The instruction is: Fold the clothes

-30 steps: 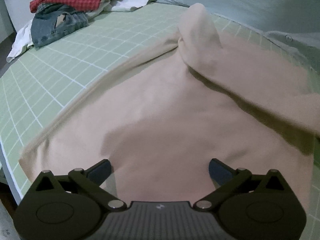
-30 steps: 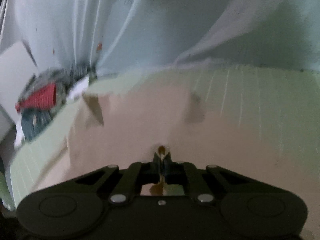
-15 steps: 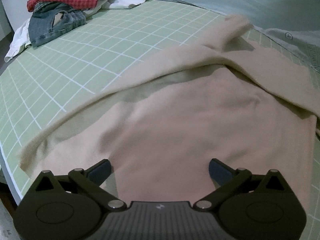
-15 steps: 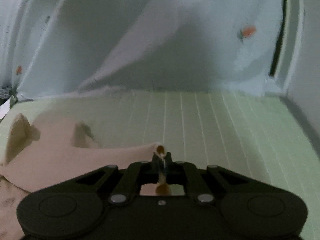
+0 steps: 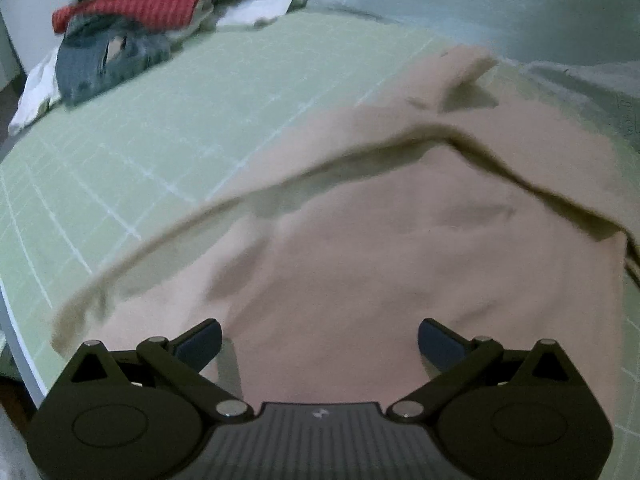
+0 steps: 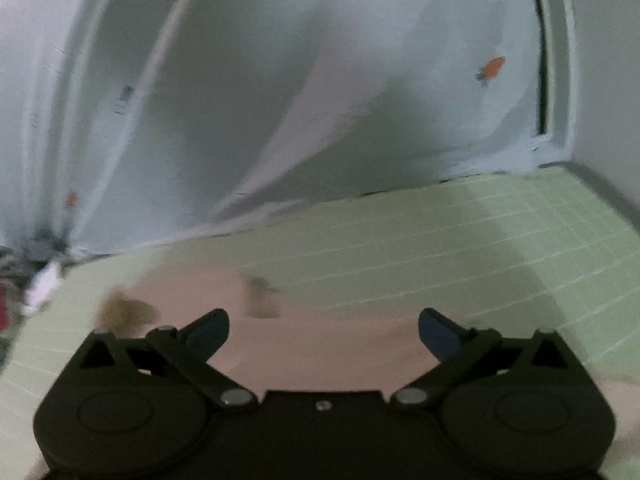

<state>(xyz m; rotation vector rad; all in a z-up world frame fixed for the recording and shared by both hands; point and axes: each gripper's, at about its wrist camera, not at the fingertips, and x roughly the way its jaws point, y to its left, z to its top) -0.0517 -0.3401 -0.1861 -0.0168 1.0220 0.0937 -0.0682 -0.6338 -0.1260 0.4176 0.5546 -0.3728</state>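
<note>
A: What is seen, taken from the largest thing down?

B: A green grid mat [image 5: 168,128] is spread over the surface, and pale curtain fabric with small carrot prints [image 6: 280,92] is hung behind it. On the mat a beige garment [image 5: 420,248] is laid out, with one long edge folded over across its upper part, so that a shadowed ridge is formed. In the right wrist view the same garment [image 6: 320,344] is seen just ahead of the fingers, lying on the mat.

A: And beyond the garment?

B: A pile of other clothes [image 5: 132,28] is heaped at the mat's far left corner, well apart from the garment; a red checked piece and blue denim can be made out in it.

A: How are the tools held?

B: The left hand-held gripper [image 5: 319,342] is spread wide above the garment's near part, and nothing is held between its fingers. The right hand-held gripper [image 6: 323,330] is likewise spread, with no cloth pinched.
</note>
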